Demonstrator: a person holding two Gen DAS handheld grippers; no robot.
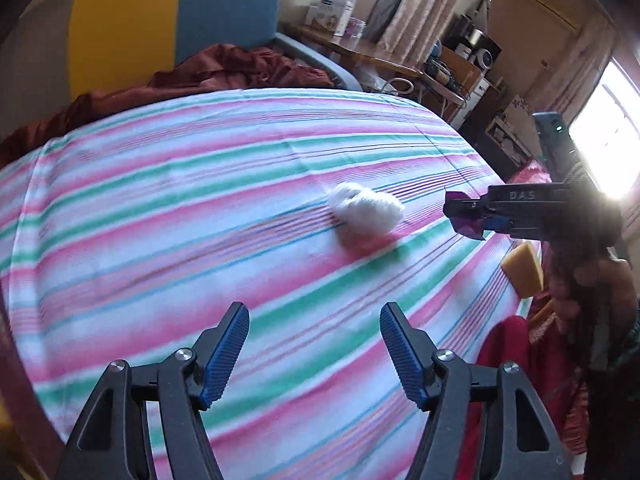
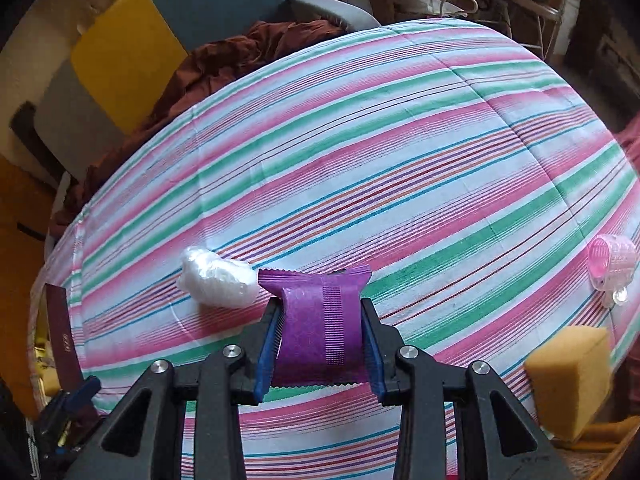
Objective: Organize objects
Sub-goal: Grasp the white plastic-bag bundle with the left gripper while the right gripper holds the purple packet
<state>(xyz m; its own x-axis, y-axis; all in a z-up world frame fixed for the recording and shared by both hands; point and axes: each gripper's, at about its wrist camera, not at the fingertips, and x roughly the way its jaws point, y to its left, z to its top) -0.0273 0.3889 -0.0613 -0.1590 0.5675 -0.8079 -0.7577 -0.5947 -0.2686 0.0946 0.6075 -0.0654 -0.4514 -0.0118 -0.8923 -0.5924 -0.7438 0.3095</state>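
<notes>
Now | right gripper (image 2: pixel 322 336) clamps purple packet (image 2: pixel 316 320) | left gripper (image 1: pixel 314 354) apart, empty

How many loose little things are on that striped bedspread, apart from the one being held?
3: a white crumpled bag beside the held purple packet, a pink curler far right, a yellow sponge at the near-right edge. Others may be hidden.

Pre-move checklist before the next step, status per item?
1. Right gripper shut on purple packet: ok.
2. Packet square between the pads: ok, ends stick out front and back.
3. Left gripper open and empty: ok.
4. White bag ahead of left gripper, nothing between: ok.
5. Sponge and pink curler clear of both grippers: ok.
6. Drop-off spot for the packet: cannot tell, no bin in view.
</notes>
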